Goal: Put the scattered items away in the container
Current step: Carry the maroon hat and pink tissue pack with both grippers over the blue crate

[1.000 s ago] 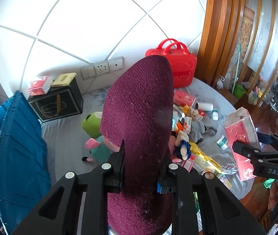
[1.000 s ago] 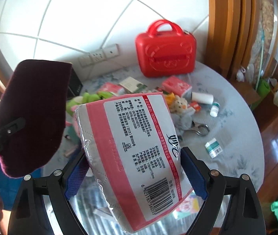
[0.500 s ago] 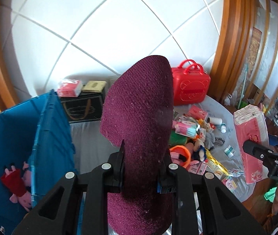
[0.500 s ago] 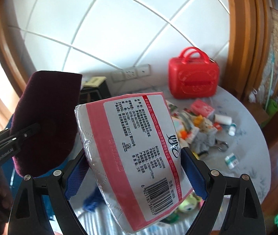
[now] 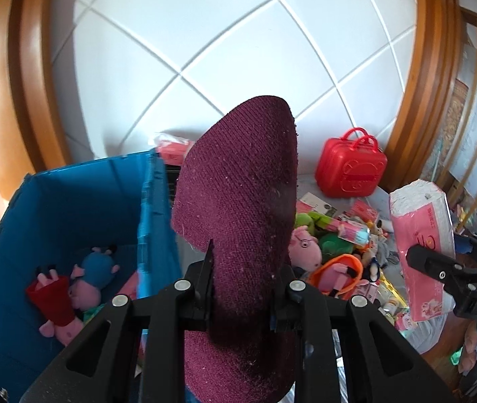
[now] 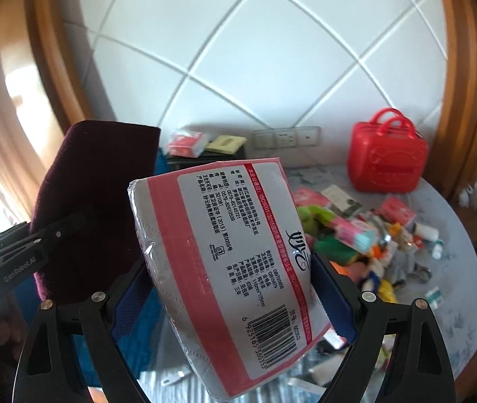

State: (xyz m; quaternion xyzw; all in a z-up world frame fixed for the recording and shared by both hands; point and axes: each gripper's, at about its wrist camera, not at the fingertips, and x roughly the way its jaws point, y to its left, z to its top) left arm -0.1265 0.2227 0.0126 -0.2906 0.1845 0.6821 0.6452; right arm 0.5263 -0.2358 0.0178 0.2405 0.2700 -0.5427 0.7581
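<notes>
Blue bin [image 5: 70,208] now swung into lower left; both loads nearing drop. Left gripper [image 5: 243,288] clamps maroon knit [image 5: 238,201], right gripper [image 6: 231,288] clamps tissue pack [image 6: 225,252].

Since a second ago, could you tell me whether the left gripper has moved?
Yes. The left gripper, shut on the maroon knit cloth, has swung left: the blue crate now fills the lower left and the red case sits farther right.

— What's different from a second ago?
— Both views have swung left. The blue bin [image 5: 70,221] now fills the left view from 7 to 9 o'clock, showing its inside and the plush toys [image 5: 74,288] in it.
— And the bench [image 6: 453,255]?
— Its clutter has slid to 3 o'clock; the red case [image 5: 350,168] sits smaller, farther right.
</notes>
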